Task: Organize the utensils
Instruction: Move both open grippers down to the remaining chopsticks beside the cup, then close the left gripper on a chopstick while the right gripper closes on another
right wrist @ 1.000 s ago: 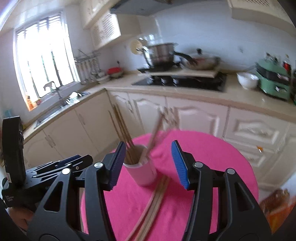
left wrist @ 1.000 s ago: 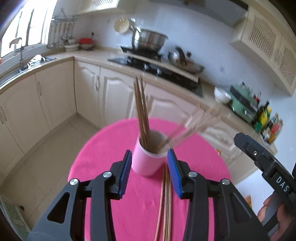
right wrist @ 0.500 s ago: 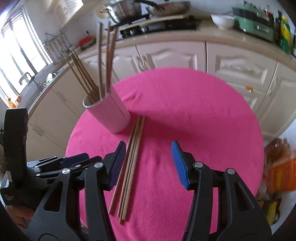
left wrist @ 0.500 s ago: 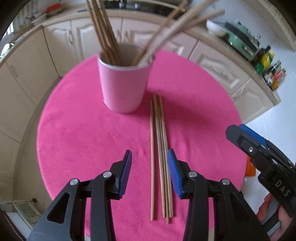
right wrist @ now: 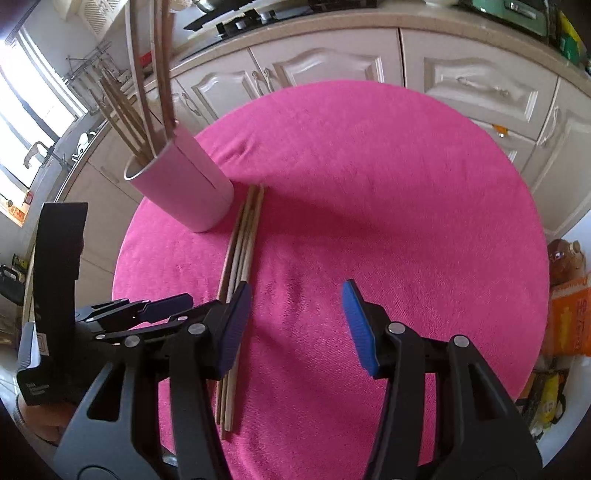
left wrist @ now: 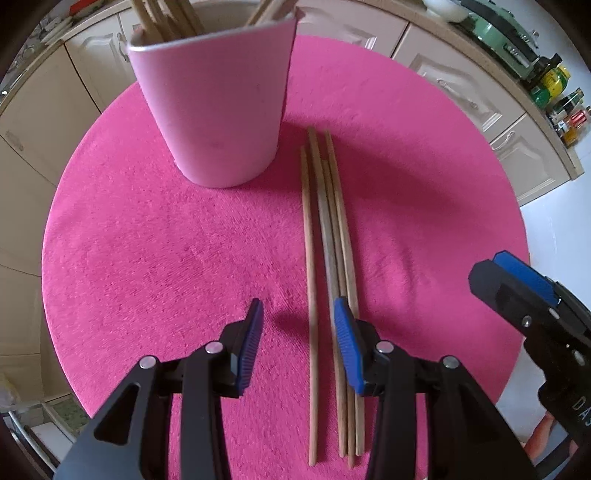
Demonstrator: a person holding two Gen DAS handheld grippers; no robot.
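Note:
Several wooden chopsticks [left wrist: 325,240] lie side by side on the round pink tablecloth [left wrist: 147,258], just right of a pink cup [left wrist: 218,107] that holds several more chopsticks. My left gripper [left wrist: 297,314] points steeply down over the near half of the loose chopsticks. It is open, with the leftmost stick passing between its jaws and the others under its right finger. My right gripper [right wrist: 295,295] is open over bare cloth, to the right of the chopsticks [right wrist: 243,251] and the cup [right wrist: 184,188]. Each gripper shows in the other's view: the right gripper [left wrist: 517,291] and the left gripper [right wrist: 147,310].
Cream kitchen cabinets [right wrist: 332,62] and a counter with a green appliance [left wrist: 495,22] and bottles [left wrist: 557,99] ring the small table. Orange packaging [right wrist: 569,321] sits on the floor beyond the table's right edge. A window and sink are at the far left.
Both grippers have dropped toward the table and tipped downward. The cup has slid to the top of both views, and the loose chopsticks now lie close under the left jaws.

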